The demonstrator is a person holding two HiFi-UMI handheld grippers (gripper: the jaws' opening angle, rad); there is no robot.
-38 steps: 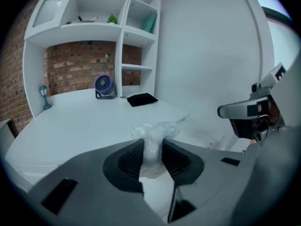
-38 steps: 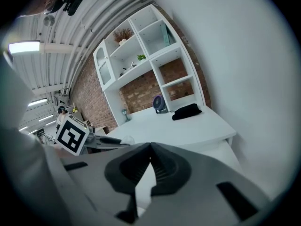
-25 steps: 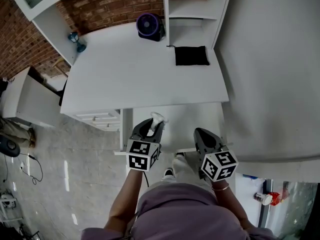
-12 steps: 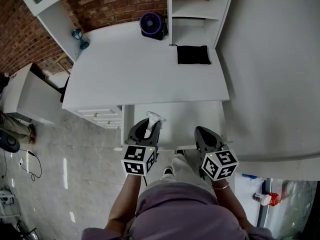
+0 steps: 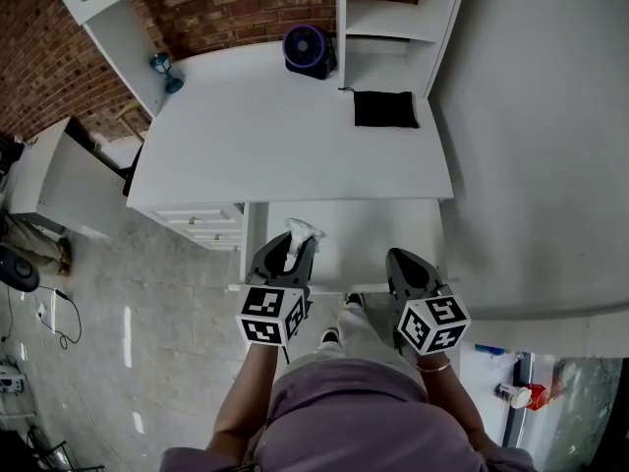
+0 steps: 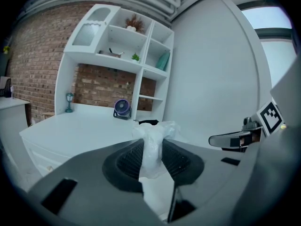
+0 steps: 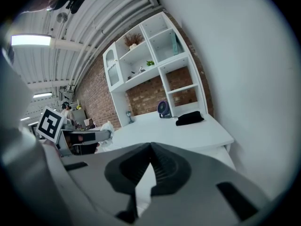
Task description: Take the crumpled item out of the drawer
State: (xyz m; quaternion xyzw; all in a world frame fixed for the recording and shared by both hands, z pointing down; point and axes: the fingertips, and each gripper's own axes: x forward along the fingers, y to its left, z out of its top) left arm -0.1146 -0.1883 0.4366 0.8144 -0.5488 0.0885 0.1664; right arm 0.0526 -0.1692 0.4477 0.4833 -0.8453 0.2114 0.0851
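Observation:
The crumpled white item (image 5: 302,231) sticks up from between the pads of my left gripper (image 5: 293,248), which is shut on it above the open drawer (image 5: 378,232). In the left gripper view the crumpled item (image 6: 153,140) stands upright in the left gripper (image 6: 151,158), its top bunched above the pads. My right gripper (image 5: 401,262) hovers over the drawer's right front part. In the right gripper view the right gripper (image 7: 149,163) is shut with its pads meeting and nothing between them.
The white desk top (image 5: 285,141) lies beyond the drawer, with a purple fan (image 5: 307,47) and a black cloth (image 5: 383,109) at the back. A stack of small drawers (image 5: 201,226) is to the left. A white wall runs along the right.
My left gripper has drawn back a little toward the person with the crumpled item in it. The right gripper has barely moved.

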